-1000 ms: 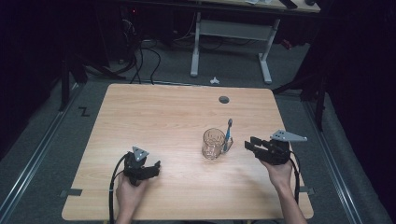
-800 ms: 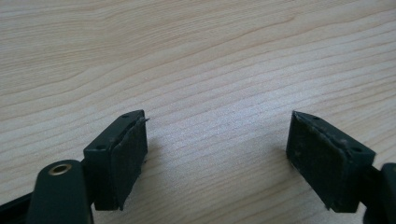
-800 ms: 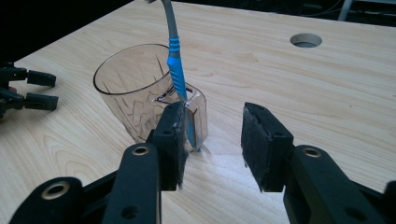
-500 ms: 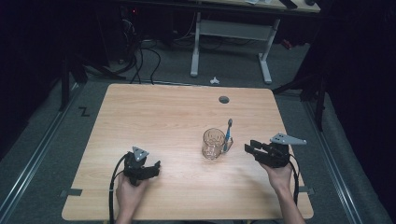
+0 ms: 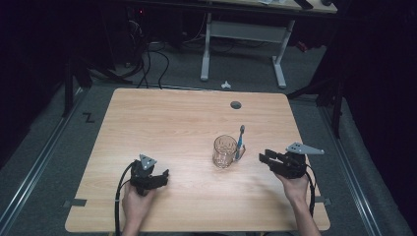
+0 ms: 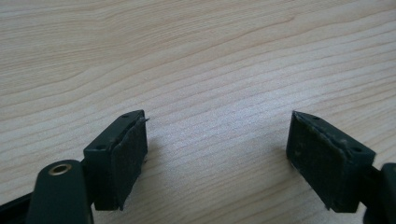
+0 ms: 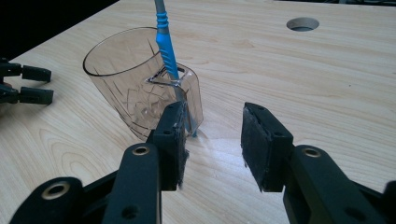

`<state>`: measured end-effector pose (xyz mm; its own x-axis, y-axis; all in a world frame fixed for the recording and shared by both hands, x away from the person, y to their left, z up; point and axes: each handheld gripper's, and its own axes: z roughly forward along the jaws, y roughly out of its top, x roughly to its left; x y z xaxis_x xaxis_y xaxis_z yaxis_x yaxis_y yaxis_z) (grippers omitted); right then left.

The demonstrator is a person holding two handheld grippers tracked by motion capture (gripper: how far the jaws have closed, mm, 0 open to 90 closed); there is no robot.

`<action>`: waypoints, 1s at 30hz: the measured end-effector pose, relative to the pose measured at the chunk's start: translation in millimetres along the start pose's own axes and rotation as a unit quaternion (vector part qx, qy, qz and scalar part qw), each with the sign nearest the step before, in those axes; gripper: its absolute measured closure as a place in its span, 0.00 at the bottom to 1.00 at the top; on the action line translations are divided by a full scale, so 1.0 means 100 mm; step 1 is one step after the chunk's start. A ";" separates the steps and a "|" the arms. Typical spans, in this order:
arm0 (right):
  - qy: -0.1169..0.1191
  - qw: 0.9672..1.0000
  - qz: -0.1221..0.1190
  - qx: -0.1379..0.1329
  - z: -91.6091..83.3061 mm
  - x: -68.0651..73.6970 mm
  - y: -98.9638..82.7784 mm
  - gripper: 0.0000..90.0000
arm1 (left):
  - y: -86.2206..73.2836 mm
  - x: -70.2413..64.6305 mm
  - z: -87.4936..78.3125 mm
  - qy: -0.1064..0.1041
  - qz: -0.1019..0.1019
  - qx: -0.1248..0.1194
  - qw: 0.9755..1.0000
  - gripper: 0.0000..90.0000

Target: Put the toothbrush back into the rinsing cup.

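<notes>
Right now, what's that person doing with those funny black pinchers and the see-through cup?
A person sits at a light wooden table with a black two-jaw gripper in each hand. The right gripper is open and empty, just short of a clear glass mug. A toothbrush with a blue and grey handle stands poked through the mug's handle loop. The left gripper is open too, low over bare wood and apart from the mug. Nothing is picked up yet.
</notes>
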<state>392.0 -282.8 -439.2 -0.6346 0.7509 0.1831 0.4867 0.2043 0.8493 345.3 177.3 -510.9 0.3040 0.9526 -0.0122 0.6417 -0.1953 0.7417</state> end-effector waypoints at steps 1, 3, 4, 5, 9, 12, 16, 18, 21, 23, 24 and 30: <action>0.000 1.000 0.001 0.001 0.00 0.00 -0.01 0.67 | 0.00 0.00 0.00 0.000 0.000 0.000 1.000 0.23; 0.000 1.000 0.002 0.001 0.00 -0.02 -0.02 0.67 | 0.00 0.00 0.00 0.000 0.000 0.000 1.000 0.23; -0.001 1.000 0.002 0.002 0.00 -0.02 -0.02 0.67 | 0.00 0.00 0.00 0.000 0.000 0.000 1.000 0.23; 0.000 1.000 0.002 0.003 0.00 -0.02 -0.03 0.67 | 0.00 0.00 0.00 0.000 0.000 0.000 1.000 0.23; -0.004 1.000 0.000 0.005 0.00 -0.02 -0.03 0.67 | 0.00 0.00 0.00 0.000 0.000 0.000 1.000 0.23; -0.006 1.000 -0.001 0.008 0.02 -0.02 -0.03 0.67 | 0.00 0.00 0.00 0.000 0.000 0.000 1.000 0.23; -0.011 1.000 -0.002 0.008 0.03 -0.03 -0.04 0.67 | 0.00 0.00 0.00 0.000 0.000 0.000 1.000 0.23; -0.013 1.000 -0.004 0.011 0.03 -0.04 -0.04 0.67 | 0.00 0.00 0.00 0.000 0.000 0.000 1.000 0.23; -0.016 1.000 0.001 0.012 0.04 -0.06 -0.07 0.68 | 0.00 0.00 0.00 0.000 0.000 0.000 1.000 0.23; -0.018 1.000 0.005 0.014 0.06 -0.08 -0.10 0.68 | 0.00 0.00 0.00 0.000 0.000 0.000 1.000 0.23; -0.019 1.000 0.006 0.015 0.06 -0.09 -0.11 0.68 | 0.00 0.00 0.00 0.000 0.000 0.000 1.000 0.23; -0.023 0.999 0.011 0.020 0.09 -0.12 -0.16 0.68 | 0.00 0.00 0.00 0.000 0.000 0.000 1.000 0.23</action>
<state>396.8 -289.8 -459.6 -0.5964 0.7829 0.1772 0.5236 0.2121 0.8251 345.3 177.3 -510.9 0.3041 0.9526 -0.0119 0.6415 -0.1955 0.7418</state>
